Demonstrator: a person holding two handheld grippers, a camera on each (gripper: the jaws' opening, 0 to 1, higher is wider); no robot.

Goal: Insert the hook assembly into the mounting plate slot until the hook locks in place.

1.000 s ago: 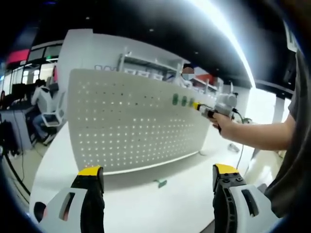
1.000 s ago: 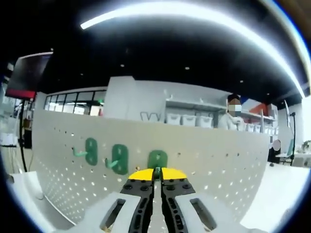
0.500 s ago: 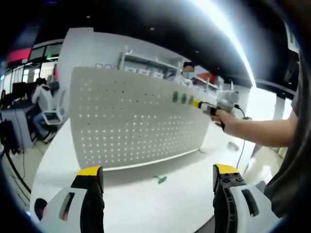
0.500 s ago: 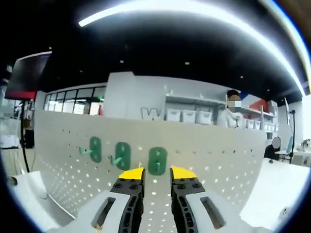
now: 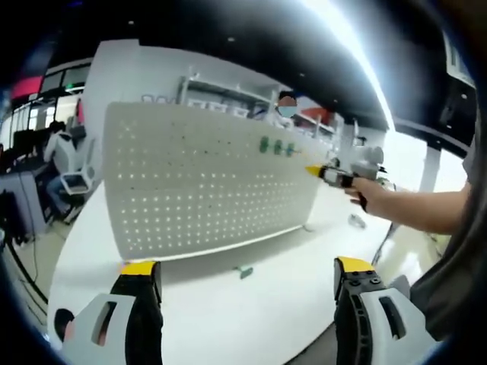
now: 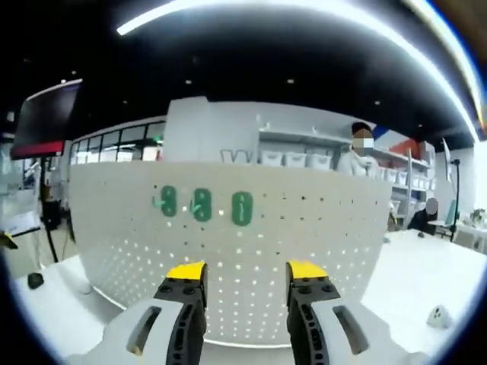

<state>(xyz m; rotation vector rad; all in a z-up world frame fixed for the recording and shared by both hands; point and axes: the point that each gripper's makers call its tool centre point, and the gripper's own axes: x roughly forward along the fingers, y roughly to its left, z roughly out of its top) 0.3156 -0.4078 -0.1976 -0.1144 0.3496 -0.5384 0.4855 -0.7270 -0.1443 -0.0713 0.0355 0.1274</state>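
Three green hooks sit in a row high on the white pegboard, and the rightmost hook (image 6: 242, 207) is mounted just left of centre in the right gripper view, with the middle hook (image 6: 202, 205) and the left hook (image 6: 168, 202) close beside it toward the upper left. The pegboard (image 6: 304, 251) stands upright across the middle of the frame on the white table (image 6: 46, 319). Right gripper (image 6: 247, 271) at bottom centre, jaws spread wide, yellow tips apart, nothing between them, short of the board.

Over in the left gripper view, the same green row (image 5: 276, 146) shows small at upper centre of the pegboard (image 5: 190, 182). The right gripper (image 5: 326, 173) comes in from the right, carried in a person's hand (image 5: 364, 190), just off the board's right end. A small green piece (image 5: 243, 271) lies on the table (image 5: 251, 319) near the board's foot. Left gripper (image 5: 247, 268) along the bottom edge: jaws gaping, empty.
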